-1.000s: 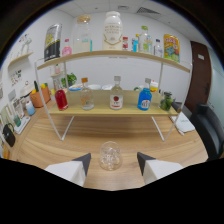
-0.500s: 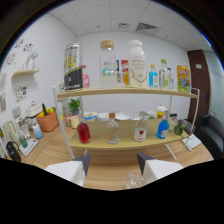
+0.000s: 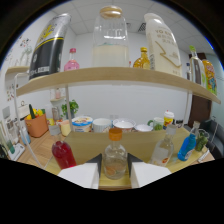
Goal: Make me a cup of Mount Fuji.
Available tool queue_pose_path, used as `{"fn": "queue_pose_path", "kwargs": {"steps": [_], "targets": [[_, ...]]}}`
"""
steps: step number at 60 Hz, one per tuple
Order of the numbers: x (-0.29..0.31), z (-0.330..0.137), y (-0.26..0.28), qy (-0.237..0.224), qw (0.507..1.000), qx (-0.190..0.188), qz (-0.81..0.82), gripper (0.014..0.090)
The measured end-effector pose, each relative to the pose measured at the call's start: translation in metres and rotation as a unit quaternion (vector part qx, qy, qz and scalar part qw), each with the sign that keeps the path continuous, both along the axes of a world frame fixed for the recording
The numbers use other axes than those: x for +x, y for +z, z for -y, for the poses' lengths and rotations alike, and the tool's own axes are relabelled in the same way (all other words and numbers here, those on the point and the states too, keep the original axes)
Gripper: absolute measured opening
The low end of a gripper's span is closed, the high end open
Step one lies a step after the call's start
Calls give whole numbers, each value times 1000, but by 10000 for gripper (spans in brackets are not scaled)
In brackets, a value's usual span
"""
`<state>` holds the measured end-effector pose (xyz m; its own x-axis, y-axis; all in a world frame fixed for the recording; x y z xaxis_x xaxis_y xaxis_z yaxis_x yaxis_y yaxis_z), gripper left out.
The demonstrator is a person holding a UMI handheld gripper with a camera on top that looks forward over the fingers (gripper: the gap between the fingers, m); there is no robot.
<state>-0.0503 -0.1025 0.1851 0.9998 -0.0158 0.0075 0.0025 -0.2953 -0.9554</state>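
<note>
My gripper [image 3: 114, 169] is close up to the wooden shelf unit, at the height of the lower shelf [image 3: 90, 142]. A small clear bottle with an orange cap [image 3: 115, 159] stands on that shelf between my two white fingers [image 3: 81, 175], with their dark tips at either side of it. I see no firm squeeze, so the gripper reads as open around the bottle. Beside it stand a red bottle [image 3: 63, 153] to the left, and a clear bottle [image 3: 163, 150] and a blue bottle [image 3: 189, 145] to the right.
The upper shelf [image 3: 115, 75] carries a tall black-and-white can [image 3: 47, 46], a glass jar with white contents [image 3: 110, 42], a white bottle [image 3: 162, 42] and small bottles. Bowls and tubs [image 3: 102, 124] line the back of the lower shelf. An orange pot [image 3: 36, 126] stands left.
The gripper has risen and closed in on the shelf. The glass on the table has dropped out of view, and the orange-capped bottle now stands between the fingers.
</note>
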Motion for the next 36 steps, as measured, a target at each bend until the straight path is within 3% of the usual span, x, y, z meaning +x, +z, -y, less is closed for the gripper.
{"fn": "queue_pose_path", "kwargs": {"steps": [3, 22, 36], "targets": [[1, -2, -5, -3, 1000, -4, 0, 372], [3, 6, 2, -4, 1000, 6, -2, 357], [-9, 53, 21, 12, 1000, 23, -12, 357]]}}
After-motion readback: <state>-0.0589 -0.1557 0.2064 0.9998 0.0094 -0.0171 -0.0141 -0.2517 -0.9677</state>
